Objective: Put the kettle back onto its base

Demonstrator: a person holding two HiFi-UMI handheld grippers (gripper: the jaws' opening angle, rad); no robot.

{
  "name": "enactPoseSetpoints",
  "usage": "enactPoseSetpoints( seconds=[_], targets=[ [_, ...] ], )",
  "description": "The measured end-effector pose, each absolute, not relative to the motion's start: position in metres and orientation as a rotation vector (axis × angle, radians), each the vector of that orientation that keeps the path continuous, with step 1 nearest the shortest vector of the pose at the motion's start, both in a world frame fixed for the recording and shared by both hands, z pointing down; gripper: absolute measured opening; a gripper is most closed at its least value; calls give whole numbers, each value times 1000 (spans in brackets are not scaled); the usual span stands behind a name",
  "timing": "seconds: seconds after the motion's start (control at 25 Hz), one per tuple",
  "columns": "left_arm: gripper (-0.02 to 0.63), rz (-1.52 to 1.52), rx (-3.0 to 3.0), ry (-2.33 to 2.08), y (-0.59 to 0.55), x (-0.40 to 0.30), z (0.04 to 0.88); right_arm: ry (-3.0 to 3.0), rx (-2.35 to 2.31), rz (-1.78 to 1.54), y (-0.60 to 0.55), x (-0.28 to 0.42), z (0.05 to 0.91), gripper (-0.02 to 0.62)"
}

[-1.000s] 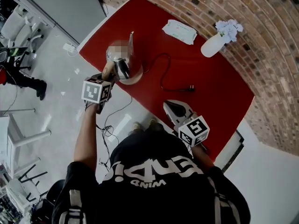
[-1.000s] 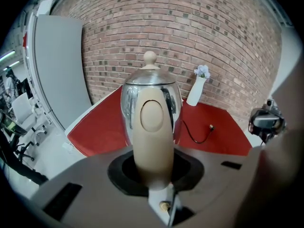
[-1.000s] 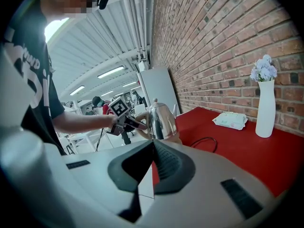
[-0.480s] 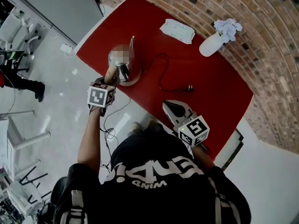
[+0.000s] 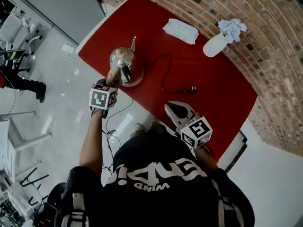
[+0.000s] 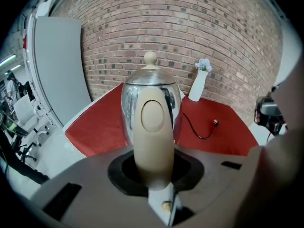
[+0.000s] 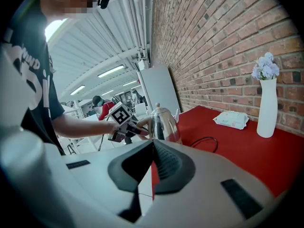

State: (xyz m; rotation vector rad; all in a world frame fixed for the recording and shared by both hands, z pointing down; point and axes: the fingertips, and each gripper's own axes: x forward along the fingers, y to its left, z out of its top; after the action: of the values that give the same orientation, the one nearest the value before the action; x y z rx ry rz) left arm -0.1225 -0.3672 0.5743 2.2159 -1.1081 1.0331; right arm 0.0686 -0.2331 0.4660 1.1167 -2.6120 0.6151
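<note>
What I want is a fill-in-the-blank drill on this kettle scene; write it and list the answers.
1. The left tongs are shut on the kettle's ____.
2. The right tongs, shut, hold ____.
3. The white vase stands beside the ____ wall.
4. The black cord lies on a ____ table.
Answers: handle; nothing; brick; red.

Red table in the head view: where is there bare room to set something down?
Red table: bare between plug, vase and the right corner; also the far corner between kettle and wipes pack. Crowded at the near left edge: kettle, power cord, left hand-held gripper.
</note>
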Motion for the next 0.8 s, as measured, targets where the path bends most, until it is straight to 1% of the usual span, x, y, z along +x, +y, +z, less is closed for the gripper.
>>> enactPoseSetpoints(
  seconds=[0.8],
  targets=[
    [75,1091,2253,-1147,-354,-117,582,-2610,1109,614,-222,64,467,21]
  ],
)
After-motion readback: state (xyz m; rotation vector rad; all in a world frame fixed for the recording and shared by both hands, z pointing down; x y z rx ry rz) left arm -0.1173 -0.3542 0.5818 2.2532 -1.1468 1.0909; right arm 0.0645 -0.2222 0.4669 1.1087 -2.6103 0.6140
